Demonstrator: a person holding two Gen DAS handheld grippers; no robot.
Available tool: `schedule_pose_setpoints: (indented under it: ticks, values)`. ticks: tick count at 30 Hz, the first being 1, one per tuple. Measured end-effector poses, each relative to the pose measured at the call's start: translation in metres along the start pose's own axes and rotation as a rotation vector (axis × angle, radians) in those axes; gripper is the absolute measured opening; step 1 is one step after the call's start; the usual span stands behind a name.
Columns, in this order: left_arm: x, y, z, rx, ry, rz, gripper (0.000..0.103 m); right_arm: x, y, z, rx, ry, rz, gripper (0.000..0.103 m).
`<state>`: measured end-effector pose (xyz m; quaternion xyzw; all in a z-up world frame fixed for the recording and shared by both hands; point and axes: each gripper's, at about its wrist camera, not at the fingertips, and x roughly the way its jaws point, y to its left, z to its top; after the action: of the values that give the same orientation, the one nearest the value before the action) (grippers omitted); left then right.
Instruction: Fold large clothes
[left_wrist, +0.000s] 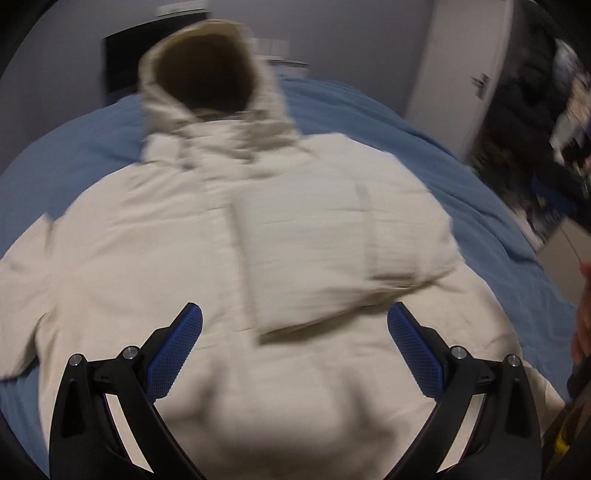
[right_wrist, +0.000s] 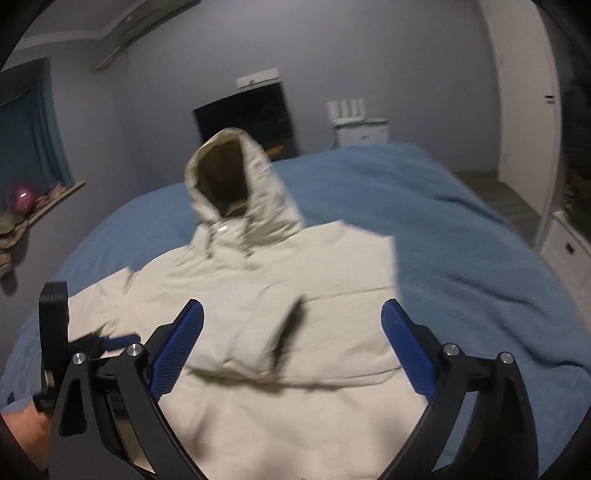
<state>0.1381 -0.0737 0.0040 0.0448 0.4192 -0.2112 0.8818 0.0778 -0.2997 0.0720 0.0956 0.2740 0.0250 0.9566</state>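
Nearest the left wrist camera, the left gripper (left_wrist: 294, 325) is hovering with its blue textured pads (left_wrist: 173, 354) spread wide apart, pinching nothing, above the lower body of the cream quilted hooded jacket (left_wrist: 207, 258). In the right wrist view, the right gripper (right_wrist: 291, 321) is likewise standing spread, its blue pads (right_wrist: 177, 350) holding nothing over the jacket's hem area (right_wrist: 280, 406). At the left edge of that view, the other black hand-held gripper body (right_wrist: 55, 332) is showing, blurred.

The jacket is lying front up and spread flat on the blue bed cover (left_wrist: 480, 206). One sleeve (left_wrist: 332, 251) is lying folded across the chest, its cuff end reaching toward the middle; the other sleeve (left_wrist: 26, 295) is stretching out to the left side. Both views are blurring with motion.

Farther off, the hood (right_wrist: 232, 181) is standing puffed open with a dark olive lining. Beyond the bed, a black flat screen (right_wrist: 247, 118) is sitting against the grey wall (right_wrist: 155, 103), with a white cabinet door (right_wrist: 524, 110) standing to the right.
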Motion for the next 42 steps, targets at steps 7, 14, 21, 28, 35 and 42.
schedule_pose_setpoints:
  ticks: [7,14,21,28,35,42]
  values:
    - [0.048,-0.06,0.008,0.097,0.052,-0.036,0.095,0.005,-0.041,0.002,0.06,-0.022,-0.091,0.095]
    - [0.074,-0.08,0.001,0.186,0.075,0.078,0.063,0.017,-0.047,-0.007,0.035,-0.008,-0.102,0.095]
    - [0.055,-0.063,0.001,0.213,0.003,0.112,0.017,0.028,-0.036,-0.014,0.001,0.019,-0.104,0.095]
    - [0.009,-0.007,0.011,0.02,-0.091,0.072,0.01,0.035,-0.027,-0.021,-0.023,0.044,-0.104,0.095]
    - [-0.014,0.058,0.006,-0.154,-0.11,0.112,0.009,0.043,-0.014,-0.029,-0.068,0.08,-0.09,0.095]
    - [-0.005,0.122,-0.007,-0.339,-0.065,0.134,0.007,0.051,-0.002,-0.039,-0.12,0.111,-0.094,0.095]
